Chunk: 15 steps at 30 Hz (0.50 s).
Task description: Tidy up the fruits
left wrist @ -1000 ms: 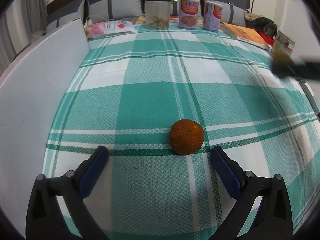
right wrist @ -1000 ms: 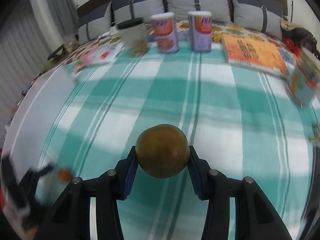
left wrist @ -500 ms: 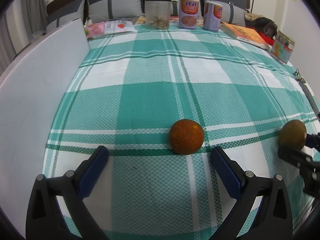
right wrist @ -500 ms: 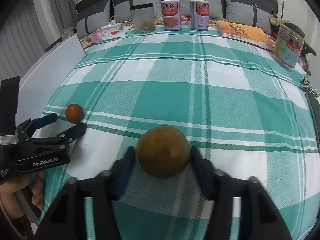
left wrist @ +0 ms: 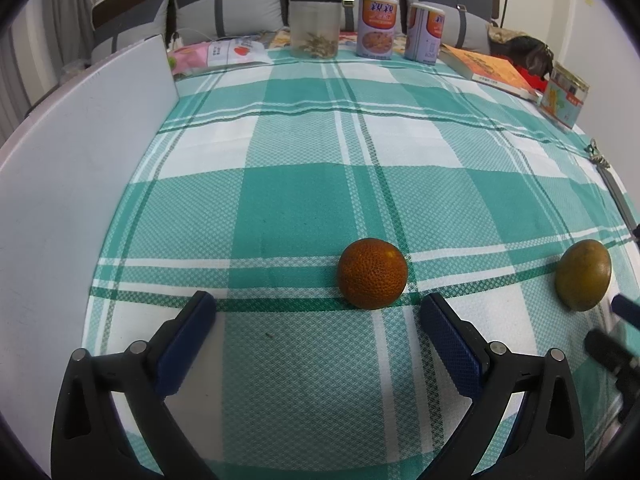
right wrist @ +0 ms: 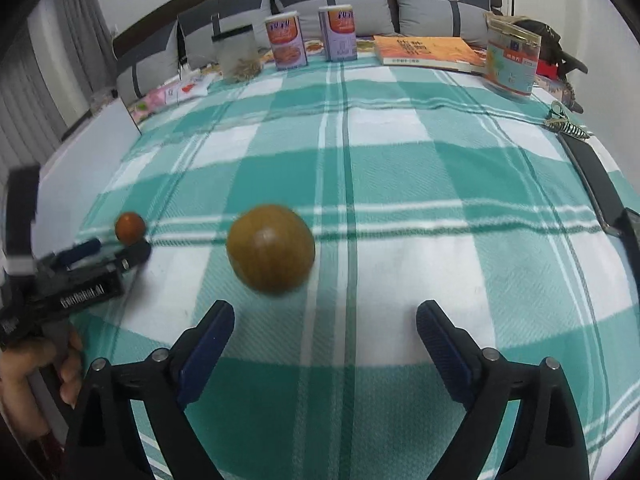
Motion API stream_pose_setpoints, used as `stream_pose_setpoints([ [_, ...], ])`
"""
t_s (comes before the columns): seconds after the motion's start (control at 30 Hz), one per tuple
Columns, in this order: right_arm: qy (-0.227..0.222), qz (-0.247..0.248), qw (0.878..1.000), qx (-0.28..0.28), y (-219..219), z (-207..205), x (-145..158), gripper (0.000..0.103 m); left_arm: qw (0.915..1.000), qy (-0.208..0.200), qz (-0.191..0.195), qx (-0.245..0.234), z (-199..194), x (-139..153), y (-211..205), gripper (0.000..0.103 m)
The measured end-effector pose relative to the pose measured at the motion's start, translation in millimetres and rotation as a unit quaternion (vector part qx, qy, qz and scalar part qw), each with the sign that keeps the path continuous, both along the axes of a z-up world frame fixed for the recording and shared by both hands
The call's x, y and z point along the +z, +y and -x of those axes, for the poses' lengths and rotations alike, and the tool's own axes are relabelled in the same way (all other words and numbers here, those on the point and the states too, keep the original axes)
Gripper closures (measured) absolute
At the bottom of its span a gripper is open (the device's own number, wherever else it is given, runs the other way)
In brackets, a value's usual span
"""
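Since a second ago my right gripper [right wrist: 325, 334] has carried the brown fruit [right wrist: 270, 255] down beside the orange [left wrist: 372, 273]; its jaws are opening, fruit free ahead. Left gripper [left wrist: 316, 320] wide, empty, just short of the orange. I'd back straight off, no nudging. Checked cloth [left wrist: 304, 184] flat; cans [left wrist: 375, 26] far behind the orange.

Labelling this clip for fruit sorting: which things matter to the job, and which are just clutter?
Job: orange fruit; brownish-green fruit.
Clutter: clear jar; two printed cans; orange book; white board; square tin; keys.
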State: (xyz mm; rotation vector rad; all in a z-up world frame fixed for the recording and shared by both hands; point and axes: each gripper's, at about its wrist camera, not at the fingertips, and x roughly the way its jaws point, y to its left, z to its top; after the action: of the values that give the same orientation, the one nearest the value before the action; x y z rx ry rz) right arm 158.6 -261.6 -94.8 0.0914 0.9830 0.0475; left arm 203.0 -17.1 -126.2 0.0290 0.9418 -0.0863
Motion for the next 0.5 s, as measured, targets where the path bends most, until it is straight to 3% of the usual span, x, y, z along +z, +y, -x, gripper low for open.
stream_pose_setpoints([
  [0.13, -0.007, 0.046, 0.999, 0.012, 12, 3, -7, 0.007, 1.0000, 0.000, 0.000, 0.000, 0, 0, 0, 0.001],
  [0.5, -0.013, 0.062, 0.998, 0.006, 14, 4, -13, 0.000, 1.0000, 0.000, 0.000, 0.000, 0, 0, 0, 0.001],
])
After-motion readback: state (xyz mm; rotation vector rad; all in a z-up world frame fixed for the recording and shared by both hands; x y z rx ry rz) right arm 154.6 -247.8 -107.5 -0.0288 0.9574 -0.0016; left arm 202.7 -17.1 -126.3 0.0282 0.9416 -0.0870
